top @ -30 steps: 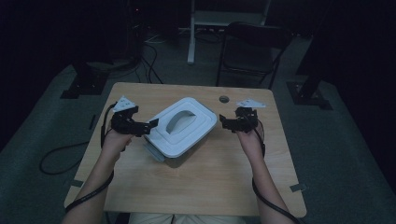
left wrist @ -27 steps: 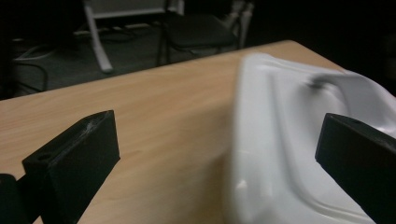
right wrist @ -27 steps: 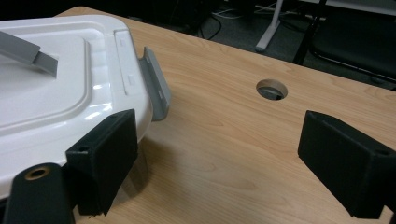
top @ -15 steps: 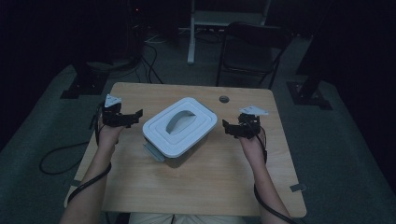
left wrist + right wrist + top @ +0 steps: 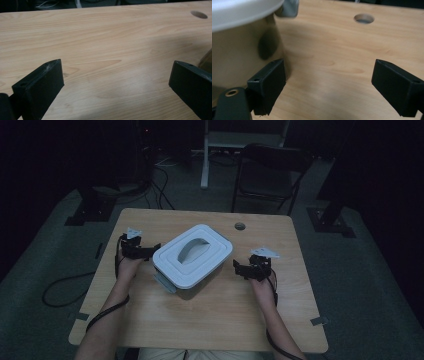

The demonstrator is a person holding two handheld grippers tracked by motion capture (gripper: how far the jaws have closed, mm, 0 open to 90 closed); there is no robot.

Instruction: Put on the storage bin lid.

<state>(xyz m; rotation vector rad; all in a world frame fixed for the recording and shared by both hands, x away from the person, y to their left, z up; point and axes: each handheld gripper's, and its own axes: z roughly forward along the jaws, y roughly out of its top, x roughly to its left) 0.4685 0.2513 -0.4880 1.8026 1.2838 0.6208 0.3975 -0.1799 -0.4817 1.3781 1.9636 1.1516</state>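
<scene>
A white rectangular plastic lidded box [image 5: 194,255] sits mid-desk on the pale wooden desk [image 5: 210,320], its long axis running diagonally from near-left to far-right. The left claw [image 5: 150,250] stands wide open and empty, just beside the box's left side. The right claw [image 5: 239,268], equally wide open and empty, is near the box's right wall [image 5: 242,57]. The lid hides any contents.
</scene>
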